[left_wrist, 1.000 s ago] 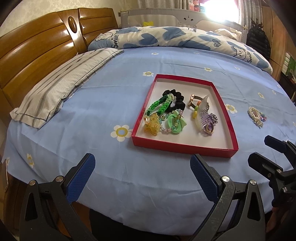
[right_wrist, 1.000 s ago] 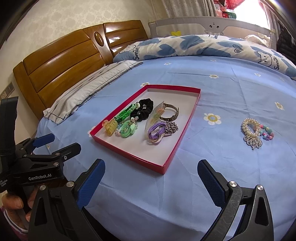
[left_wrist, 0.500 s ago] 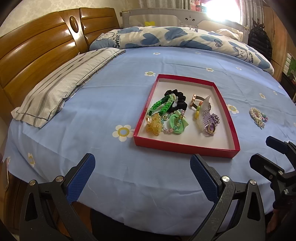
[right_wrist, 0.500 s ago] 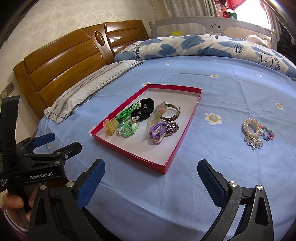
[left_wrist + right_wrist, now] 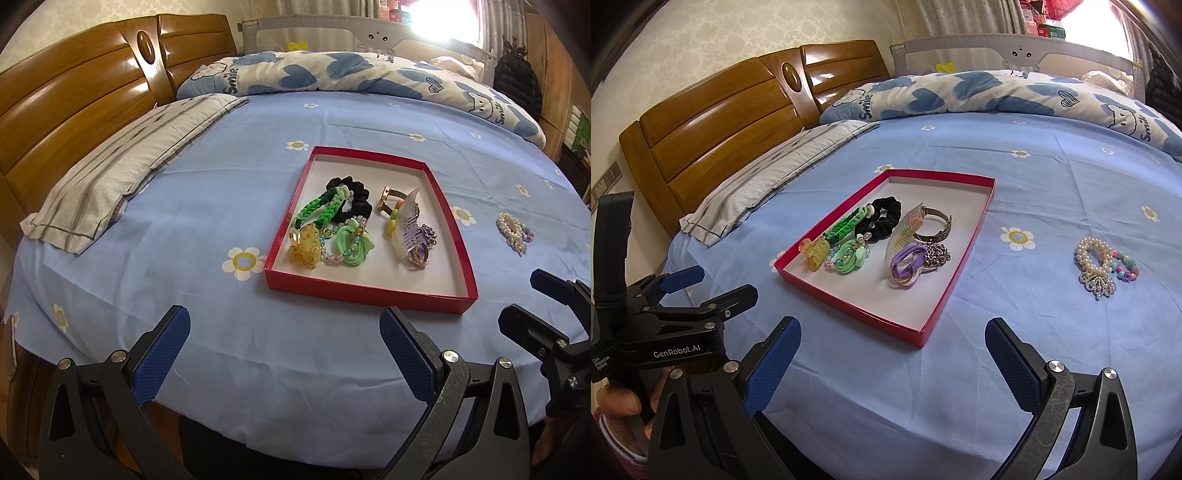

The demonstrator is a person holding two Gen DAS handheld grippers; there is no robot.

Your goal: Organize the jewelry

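Jewelry mostly sits in red tray [image 5: 369,295] on blue bedsheet [image 5: 184,229]; pearl bracelet [image 5: 1094,254] and beaded bracelet [image 5: 1126,266] lie on sheet, right of tray, apart from it. Left gripper [image 5: 284,350] and right gripper [image 5: 892,356] both spread wide, empty, near bed edge.

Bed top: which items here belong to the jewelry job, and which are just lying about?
Job:
red tray with hair ties, clips and bangle
pearl bracelet outside on the sheet
beaded bracelet beside it

Lying about:
striped pillow
quilt
headboard
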